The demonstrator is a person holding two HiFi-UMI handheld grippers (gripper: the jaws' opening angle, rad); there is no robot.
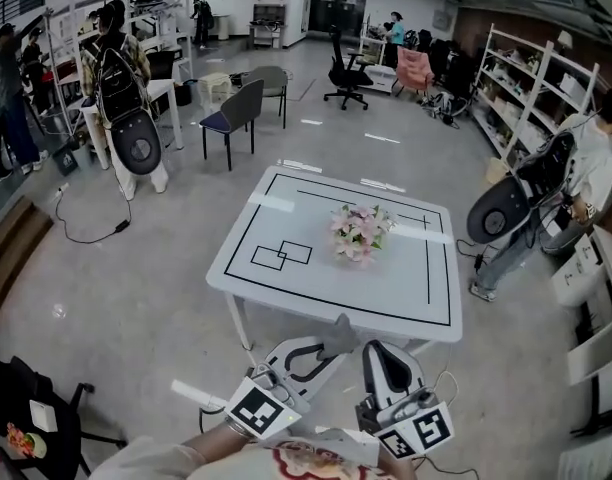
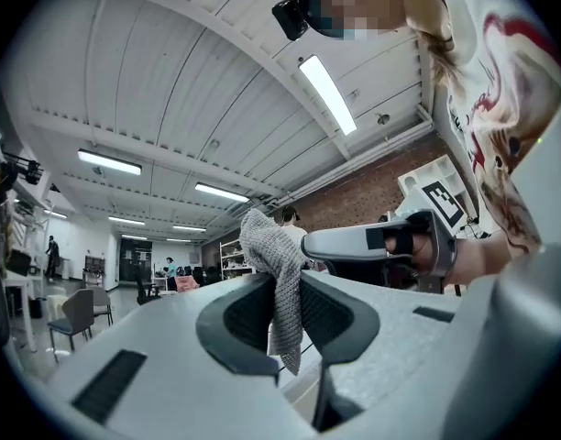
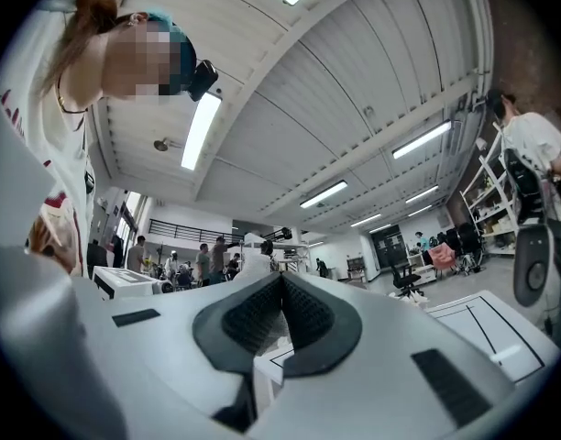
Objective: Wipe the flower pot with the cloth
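Note:
The flower pot [image 1: 358, 234], holding pink and white flowers, stands near the middle of the white table [image 1: 286, 288]. My left gripper [image 1: 331, 343] is below the table's near edge, shut on a grey knitted cloth [image 1: 341, 335]. In the left gripper view the cloth [image 2: 273, 278] is pinched between the dark pads and sticks out above and below them. My right gripper [image 1: 376, 350] is just to its right, short of the table. Its jaws [image 3: 280, 280] are closed together with nothing between them. Both grippers are well short of the pot.
Black tape lines mark the table top [image 1: 426, 268]. A person [image 1: 571, 193] with a round black device stands at the table's right, another [image 1: 121, 98] at the far left. A chair [image 1: 236, 113] and shelves [image 1: 531, 93] lie beyond. The right gripper [image 2: 390, 244] shows in the left gripper view.

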